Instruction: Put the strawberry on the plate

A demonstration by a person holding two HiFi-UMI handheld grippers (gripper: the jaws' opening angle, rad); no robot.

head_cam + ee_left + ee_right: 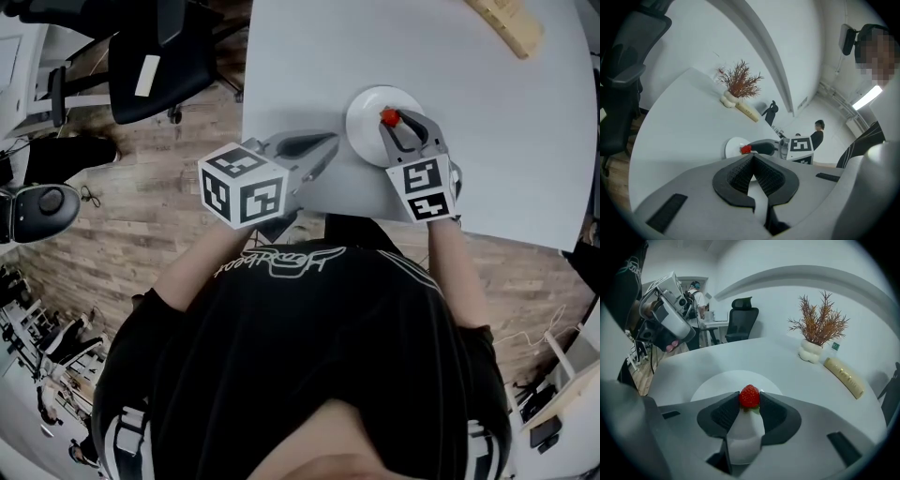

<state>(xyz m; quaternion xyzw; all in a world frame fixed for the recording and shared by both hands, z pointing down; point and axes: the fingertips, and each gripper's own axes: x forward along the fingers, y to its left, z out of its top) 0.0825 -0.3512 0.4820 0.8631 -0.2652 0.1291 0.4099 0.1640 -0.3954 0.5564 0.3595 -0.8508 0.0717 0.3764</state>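
strawberry (pixel 749 396) clamped tip-up between the right gripper (pixel 749 399) pads, right at the fingertips, jaws narrowed onto it. It sits over the white plate (pixel 705 386), near the middle; contact with the plate can't be told. Plate is on the white table (pixel 506 159). Left gripper (pixel 753 157) is just beside the plate at the table's near edge, jaws together at the tips, nothing in them. Vase of dried twigs (pixel 816 329) at the far side of the table
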